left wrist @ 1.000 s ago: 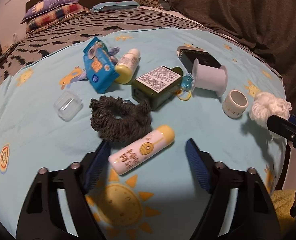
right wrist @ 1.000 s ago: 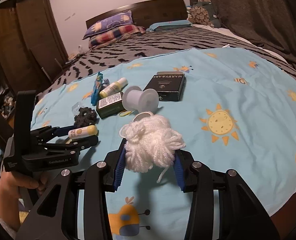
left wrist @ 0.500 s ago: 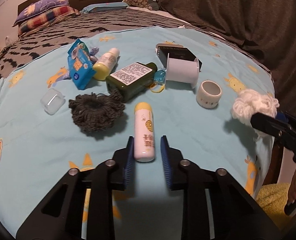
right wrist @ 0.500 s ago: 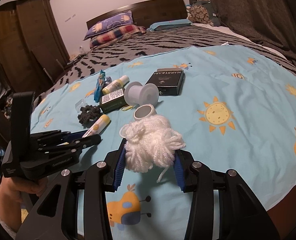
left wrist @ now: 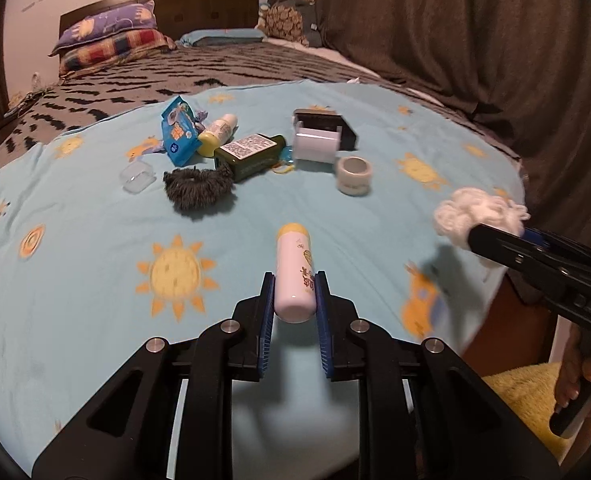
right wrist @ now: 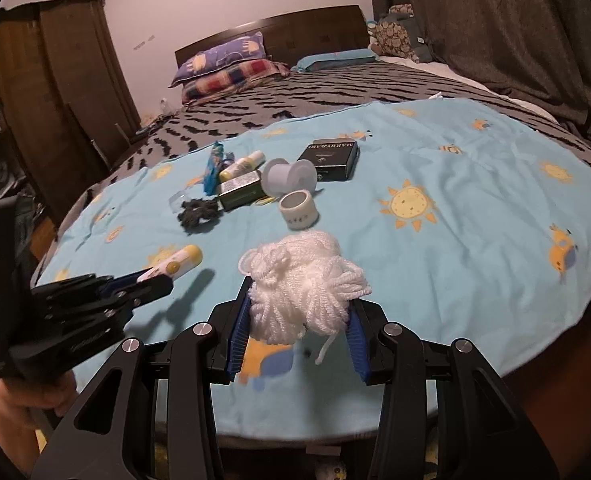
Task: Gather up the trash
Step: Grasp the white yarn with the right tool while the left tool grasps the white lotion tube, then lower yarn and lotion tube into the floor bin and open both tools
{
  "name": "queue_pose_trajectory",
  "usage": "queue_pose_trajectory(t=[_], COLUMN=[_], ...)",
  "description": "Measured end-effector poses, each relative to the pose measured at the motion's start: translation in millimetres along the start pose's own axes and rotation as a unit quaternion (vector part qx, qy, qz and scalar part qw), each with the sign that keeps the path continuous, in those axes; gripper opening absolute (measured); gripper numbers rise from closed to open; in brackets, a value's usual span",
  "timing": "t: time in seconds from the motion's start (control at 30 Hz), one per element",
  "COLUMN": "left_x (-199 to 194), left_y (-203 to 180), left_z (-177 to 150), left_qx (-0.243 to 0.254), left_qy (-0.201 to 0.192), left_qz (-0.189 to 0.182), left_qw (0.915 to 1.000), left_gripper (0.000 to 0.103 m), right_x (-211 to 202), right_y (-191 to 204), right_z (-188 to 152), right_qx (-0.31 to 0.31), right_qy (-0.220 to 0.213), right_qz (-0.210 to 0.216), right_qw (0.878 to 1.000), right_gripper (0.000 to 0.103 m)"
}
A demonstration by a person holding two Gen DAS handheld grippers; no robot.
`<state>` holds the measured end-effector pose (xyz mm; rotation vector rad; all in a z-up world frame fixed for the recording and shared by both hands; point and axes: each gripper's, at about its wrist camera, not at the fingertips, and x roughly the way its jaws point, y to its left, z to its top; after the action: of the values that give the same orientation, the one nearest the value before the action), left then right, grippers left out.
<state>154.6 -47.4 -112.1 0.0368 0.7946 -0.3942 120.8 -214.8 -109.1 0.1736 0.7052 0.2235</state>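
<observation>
Left wrist view: the left gripper (left wrist: 294, 300) is clenched on a white tube with a yellow cap (left wrist: 293, 268), lifted over the blue sun-print sheet (left wrist: 95, 248); remaining clutter sits toward twelve o'clock.

Right wrist view: the right gripper (right wrist: 299, 316) squeezes a white yarn bundle (right wrist: 301, 284); the tube shows at nine o'clock.

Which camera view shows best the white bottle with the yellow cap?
The left wrist view. There the white bottle fills the centre, gripped between the left tool, label and cap visible. In the right wrist view the bottle is small, partly hidden behind that tool.
</observation>
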Motion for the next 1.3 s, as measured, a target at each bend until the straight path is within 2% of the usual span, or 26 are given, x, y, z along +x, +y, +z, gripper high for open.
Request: queue_pose_trajectory(t=[0.3,0.63,0.77,0.9,1.3], left_x=[-45.9,-57.8,-50.5,-32.7,25.3], left_y=[-32.3,-59.6,-68.0,-68.9,-63.7], left_z=[-52.8,-120.4,-147.7,-175.1,-213.0], left_qx=[0.008,0.012,0.01,0.002,-0.008], left_qy=[0.003,0.025,0.048,0.087,0.169], left_qz=[-0.006,-0.013,-0.025,-0.038,-0.04], left_qw=[0.9999,0.9995,0.9985,0.9955,0.9847], left_gripper=[0.018,0.018,0.018,0.018,0.018], right_x=[-38.2,-51.9,-42.4,-31.3,32.8], right_y=[4.5,-13.1,-19.2,-20.6,-21.1], right_z=[-44.9,-105.9,-130.6,-149.7,-194.8], right_qx=[-0.008,0.002,0.007,0.007,0.005], right_qy=[0.011,0.051,0.078,0.104,0.206], right_qz=[-0.005,-0.025,-0.026,-0.03,-0.038], right_qw=[1.0,0.998,0.997,0.994,0.978], right_gripper=[0.043,0.043,0.043,0.043,0.043])
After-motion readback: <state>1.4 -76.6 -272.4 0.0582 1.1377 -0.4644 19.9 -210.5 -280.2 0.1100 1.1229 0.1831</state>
